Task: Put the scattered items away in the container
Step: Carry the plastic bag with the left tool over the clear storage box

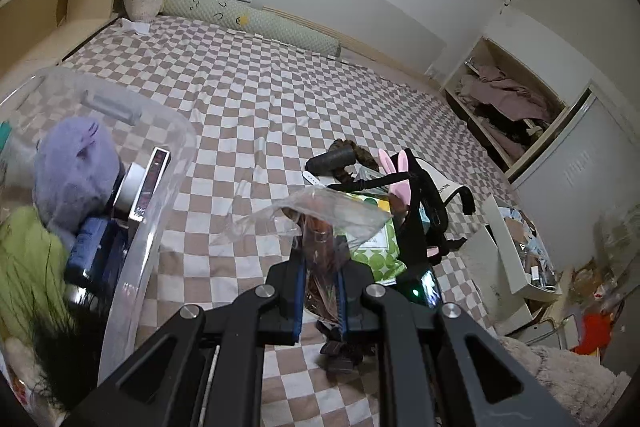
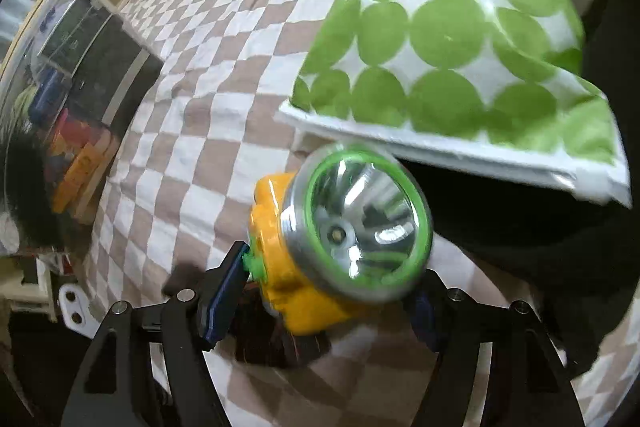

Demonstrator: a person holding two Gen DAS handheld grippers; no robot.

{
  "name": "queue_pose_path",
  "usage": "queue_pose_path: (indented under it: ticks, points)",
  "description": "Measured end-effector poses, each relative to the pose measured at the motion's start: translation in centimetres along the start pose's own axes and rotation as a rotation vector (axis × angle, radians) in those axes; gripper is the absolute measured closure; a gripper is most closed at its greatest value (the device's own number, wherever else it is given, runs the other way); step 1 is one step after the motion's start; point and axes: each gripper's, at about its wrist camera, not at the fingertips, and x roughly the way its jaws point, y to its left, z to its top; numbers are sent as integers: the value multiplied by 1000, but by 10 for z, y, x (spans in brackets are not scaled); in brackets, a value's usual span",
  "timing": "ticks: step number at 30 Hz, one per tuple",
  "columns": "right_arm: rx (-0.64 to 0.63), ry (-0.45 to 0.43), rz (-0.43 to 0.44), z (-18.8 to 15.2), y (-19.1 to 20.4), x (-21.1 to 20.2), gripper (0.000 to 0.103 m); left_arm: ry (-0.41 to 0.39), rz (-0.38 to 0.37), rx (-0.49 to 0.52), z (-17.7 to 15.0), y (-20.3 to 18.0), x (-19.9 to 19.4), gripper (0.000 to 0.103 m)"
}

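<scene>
looking along the left wrist view, we saw our left gripper (image 1: 320,291) pressed together on a clear plastic bag (image 1: 316,223) with something brown inside. the bag's long axis ran straight away from the camera, in line with the fingers (image 1: 298,291), and its crumpled open end fanned out beyond the tips, above the checked bedsheet (image 1: 248,99). to our left stood the clear container (image 1: 160,211), its near wall beside the gripper. it held a purple plush toy (image 1: 76,171), a blue box (image 1: 94,247), a roll of tape (image 1: 130,187) and something green and fuzzy (image 1: 28,259). farther out on the sheet lay a heap of loose things: a black hair dryer (image 1: 332,161), a pink bunny-ear piece (image 1: 396,175), black straps (image 1: 424,211) and a green-dotted pouch (image 1: 376,247), partly hidden behind the bag. a long pillow (image 1: 256,23) lay against the far wall.

turning to the right wrist view, we found our right gripper (image 2: 328,291) pinching a yellow headlamp (image 2: 344,235) by its body, one pad on each side. the lamp's axis pointed forward and a little to the right, with its green-ringed lens facing back at the camera. it was blurred. the green-dotted pouch (image 2: 452,47) lay just beyond it, the pouch's near edge overhanging the lamp; we could not tell whether they touched. the container (image 2: 60,99) sat well off to the left on the sheet (image 2: 224,75).
</scene>
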Motion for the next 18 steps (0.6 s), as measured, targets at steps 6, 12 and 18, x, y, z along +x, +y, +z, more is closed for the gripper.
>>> queue_pose_path:
  ticks: [6,12,18]
  points:
    - [-4,-20,-10,8,8,2,41,-57,-3,14,-4,1,-23,90]
    - [80,-10,110,0,12,-15,42,-182,30,-20,-2,21,-65,90]
    - [184,-51,283,-6,30,-46,42,-329,195,-28,4,50,-124,90]
